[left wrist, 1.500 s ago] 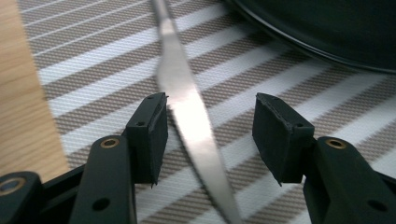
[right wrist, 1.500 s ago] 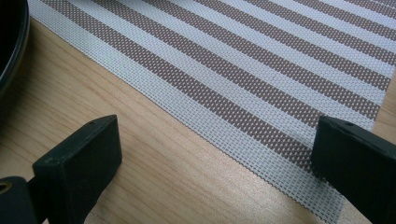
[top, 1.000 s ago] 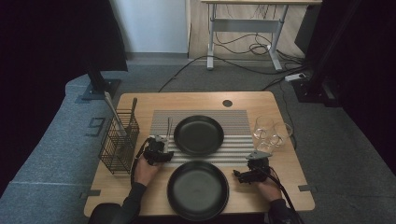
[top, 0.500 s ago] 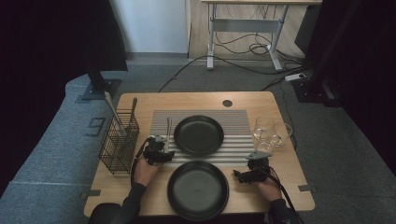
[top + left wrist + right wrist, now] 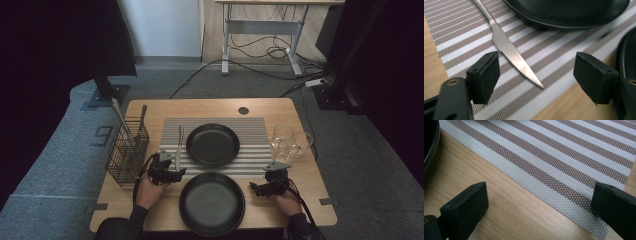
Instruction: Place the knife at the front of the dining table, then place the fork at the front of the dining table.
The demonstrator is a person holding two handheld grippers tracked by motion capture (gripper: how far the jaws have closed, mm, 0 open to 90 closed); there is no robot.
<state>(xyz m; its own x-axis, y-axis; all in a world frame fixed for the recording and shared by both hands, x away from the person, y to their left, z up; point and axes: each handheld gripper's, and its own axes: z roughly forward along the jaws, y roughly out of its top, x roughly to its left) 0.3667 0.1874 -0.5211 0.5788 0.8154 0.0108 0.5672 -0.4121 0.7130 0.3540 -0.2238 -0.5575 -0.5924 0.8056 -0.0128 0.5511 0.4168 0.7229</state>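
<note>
Nothing moved, left gripper (image 5: pixel 535 75) still over knife (image 5: pixel 510 51)

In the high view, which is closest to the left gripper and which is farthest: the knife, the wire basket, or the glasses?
From the left gripper:
1. Knife, on the striped mat just ahead of it.
2. Wire basket, at the table's left edge.
3. Glasses, across the table on the right.

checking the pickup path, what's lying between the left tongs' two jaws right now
The serrated tip of a steel table knife lies flat on the brown-and-white striped placemat between the open left tongs, untouched, in the left gripper view.
</note>
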